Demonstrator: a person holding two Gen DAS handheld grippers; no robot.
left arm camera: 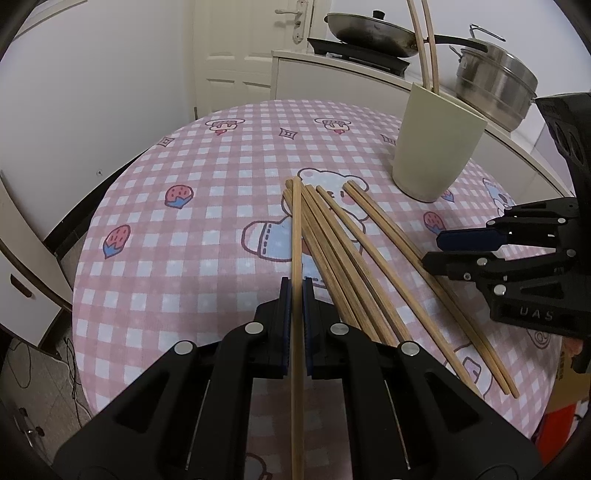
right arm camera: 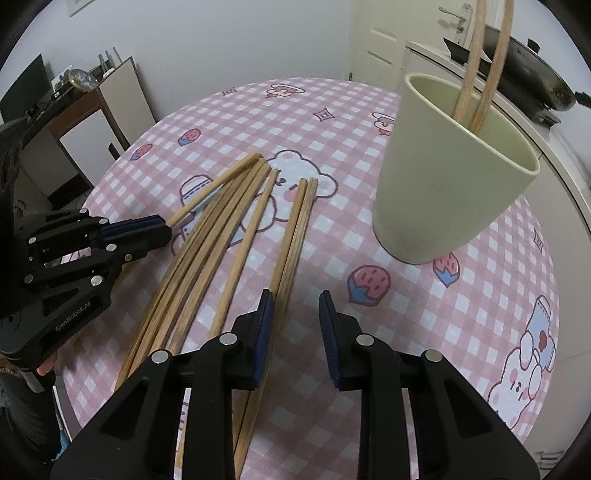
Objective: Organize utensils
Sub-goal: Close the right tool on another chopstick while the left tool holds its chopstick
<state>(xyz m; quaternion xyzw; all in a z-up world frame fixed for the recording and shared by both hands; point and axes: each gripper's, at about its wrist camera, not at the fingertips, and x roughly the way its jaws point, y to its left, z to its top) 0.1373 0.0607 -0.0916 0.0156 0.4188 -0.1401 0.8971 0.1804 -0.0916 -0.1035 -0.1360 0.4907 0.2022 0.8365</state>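
Left tongs [left arm camera: 296, 295] pinch 1 chopstick [left arm camera: 296, 236] level.

White walls, white panel door [left arm camera: 236, 55], counter with wok [left arm camera: 369, 29], steel pot [left arm camera: 495, 77].

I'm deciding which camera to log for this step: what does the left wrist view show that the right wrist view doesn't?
Only the left wrist view shows the left gripper pinching one chopstick head-on, plus the steel pot behind. Only the right wrist view shows the right gripper open and holding nothing, and the cup interior. Both show the loose chopsticks on the checked tablecloth and two chopsticks standing in the cup.
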